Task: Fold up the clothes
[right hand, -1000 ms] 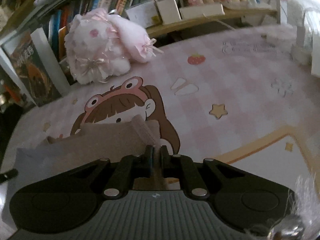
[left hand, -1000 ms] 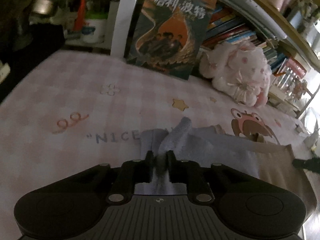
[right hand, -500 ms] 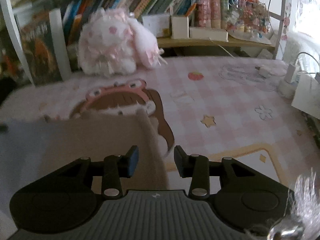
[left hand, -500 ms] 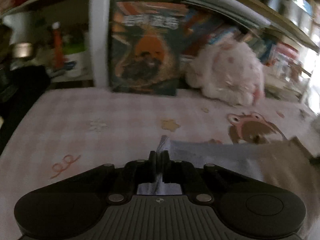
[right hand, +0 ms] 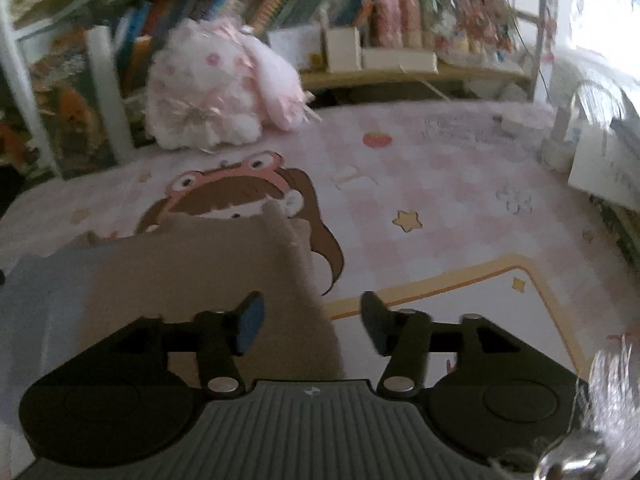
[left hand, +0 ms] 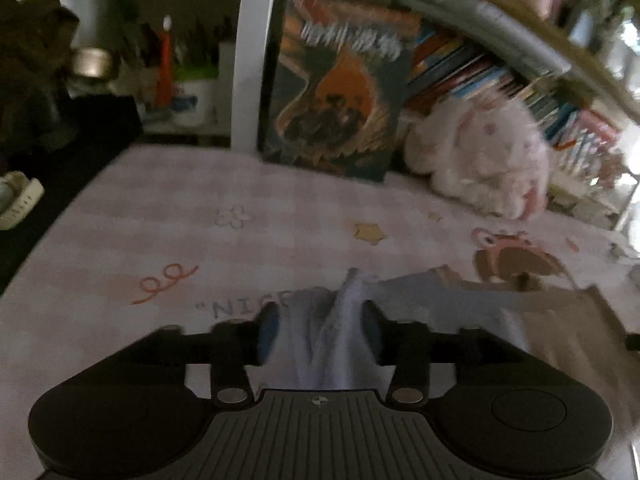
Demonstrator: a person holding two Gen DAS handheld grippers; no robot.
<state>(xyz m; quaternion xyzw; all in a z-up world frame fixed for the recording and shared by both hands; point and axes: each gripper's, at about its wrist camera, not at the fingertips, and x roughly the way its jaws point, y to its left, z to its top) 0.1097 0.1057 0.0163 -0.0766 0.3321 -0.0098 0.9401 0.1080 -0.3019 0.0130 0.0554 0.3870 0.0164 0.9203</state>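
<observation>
While both tools hang over the pink checked mat, the garment lies flat on its near part, a soft knit piece in two colours: pale blue to the left, tan-brown to the right. The left gripper has just been opening; its jaws stand apart, and a raised, pinched ridge of the blue cloth still stands between them, though blur hides whether the blue-faced pads press it. The right gripper has likewise just been opening; its jaws stand wide, the tan edge lying slack under the left finger, gripped by nothing. The mat is smooth and printed with stars, a flower and a cartoon girl. At the far edge rest a fluffy white-and-pink plush toy, an upright glossy book and shelves of books.
</observation>
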